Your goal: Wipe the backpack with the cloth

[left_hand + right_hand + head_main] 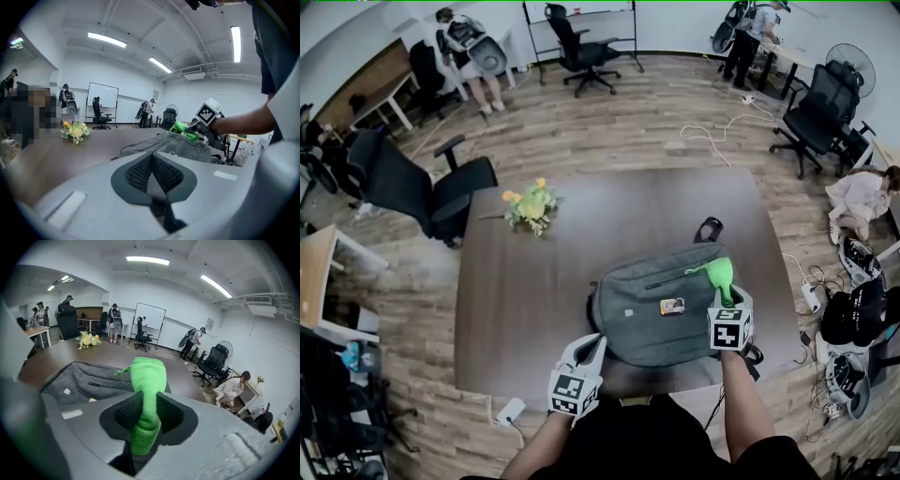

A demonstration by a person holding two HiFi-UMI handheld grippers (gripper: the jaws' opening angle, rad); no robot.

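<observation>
our right gripper [146, 412] with jaws clamped on the green cloth [148, 375], over the grey backpack [649, 314] on the brown surface [581, 220], our left gripper [152, 169] beside it, jaws together on nothing

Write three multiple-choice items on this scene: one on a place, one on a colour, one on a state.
1. Where are the flowers?
A. on the backpack
B. on the table, apart from the backpack
C. on the floor

2. What colour is the cloth?
A. red
B. green
C. white

3. How is the left tool?
A. shut on the cloth
B. wide open
C. shut, empty

Answers:
1 B: the flowers sit on bare tabletop, off to the left of the backpack.
2 B: the cloth shows bright green where the right tool clamps it.
3 C: its pads meet with nothing between them.
</observation>
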